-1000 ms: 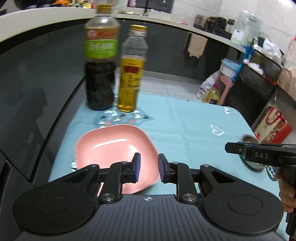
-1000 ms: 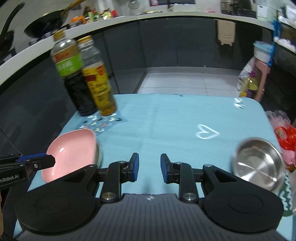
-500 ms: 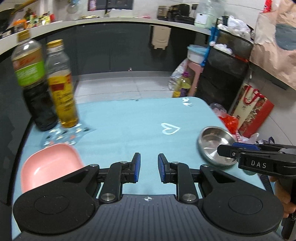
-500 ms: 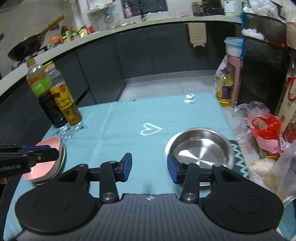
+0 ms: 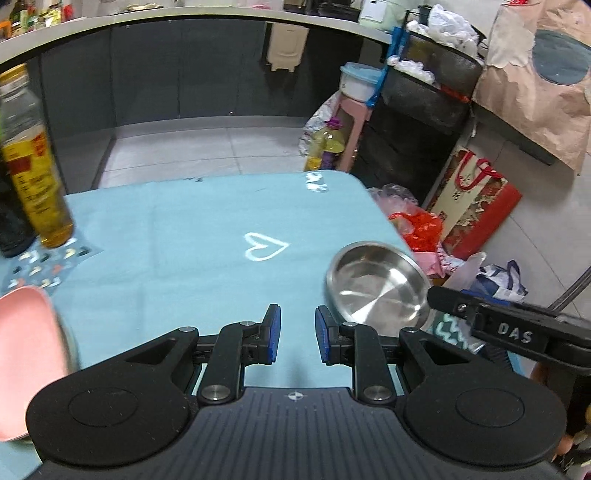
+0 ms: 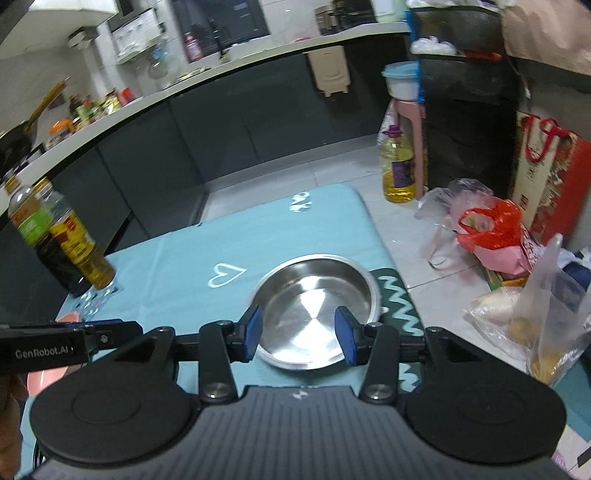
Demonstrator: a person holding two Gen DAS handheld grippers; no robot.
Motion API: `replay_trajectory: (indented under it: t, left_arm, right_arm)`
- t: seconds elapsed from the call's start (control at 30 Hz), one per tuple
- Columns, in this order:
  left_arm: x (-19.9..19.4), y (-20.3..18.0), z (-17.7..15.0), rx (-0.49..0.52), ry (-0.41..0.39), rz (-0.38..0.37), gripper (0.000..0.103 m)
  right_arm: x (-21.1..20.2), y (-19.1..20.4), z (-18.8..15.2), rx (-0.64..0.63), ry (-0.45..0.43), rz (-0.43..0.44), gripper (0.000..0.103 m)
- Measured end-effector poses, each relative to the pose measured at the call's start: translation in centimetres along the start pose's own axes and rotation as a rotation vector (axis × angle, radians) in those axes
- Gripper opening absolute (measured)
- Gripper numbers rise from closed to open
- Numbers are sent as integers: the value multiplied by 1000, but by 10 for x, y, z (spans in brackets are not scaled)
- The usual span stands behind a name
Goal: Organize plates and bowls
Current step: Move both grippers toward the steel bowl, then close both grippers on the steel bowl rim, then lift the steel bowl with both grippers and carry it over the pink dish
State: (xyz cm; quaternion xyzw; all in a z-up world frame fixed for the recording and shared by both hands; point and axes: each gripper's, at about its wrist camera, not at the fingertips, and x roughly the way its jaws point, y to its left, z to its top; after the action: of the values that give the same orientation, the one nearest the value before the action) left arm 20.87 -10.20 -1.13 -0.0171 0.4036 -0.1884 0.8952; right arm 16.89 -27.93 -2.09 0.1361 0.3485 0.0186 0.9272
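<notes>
Right gripper (image 6: 298, 338) hovers with jaws spread wide over the near rim of the steel bowl (image 6: 314, 310). Left gripper (image 5: 297, 336) holds nothing, jaws apart. Step: approach. Next: lower, clamp rim, carry toward pink plate (image 5: 26, 354), 1 stack.

A home kitchen — a long pale worktop (image 6: 258, 59) over dark cabinet fronts (image 6: 229, 122) curves across the upper half of the right wrist view. At its upper left stand a wok (image 6: 14, 140) and a row of condiment jars (image 6: 96, 107). A rice cooker (image 5: 380, 14) sits at top centre of the left wrist view. Bottles of soy sauce (image 6: 40, 243) and cooking oil (image 6: 79, 247) stand at the left on a counter under a light blue cloth (image 5: 192, 236) — a large oil jug (image 6: 397, 166) rests on the tiled floor (image 6: 406, 221) at right, near shopping bags (image 6: 487, 232).
</notes>
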Motion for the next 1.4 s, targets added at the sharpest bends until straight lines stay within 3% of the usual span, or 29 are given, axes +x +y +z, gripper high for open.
replay_trajectory:
  t: [0.17,0.43,0.57,0.73,0.8,0.9,1.0,1.4]
  left_arm:
    - [24,-24,11,28,34,-33,20]
    - [65,-35,13,8,115,-11,20]
    - [76,-37,12,-3,124,-28,20]
    - [83,-44,14,33,108,17,21]
    - [85,-43,15,30,116,23,21]
    - [91,-42,15,39,139,27,21]
    - [100,-37,10,26,190,10,20]
    - [47,-35,7,80,62,-9,20]
  right_arm:
    - [9,-13,0,75,4,-48,39]
    - [17,-25,-2,137,29,-68,39]
    - [23,-29,-3,157,48,-68,39]
    - [31,-32,-4,182,74,-63,37]
    - [35,-32,-5,185,84,-61,35]
    - [41,-29,-7,171,111,-55,19]
    - [43,-28,-9,161,109,-70,13]
    - [15,-13,-4,140,61,-36,12]
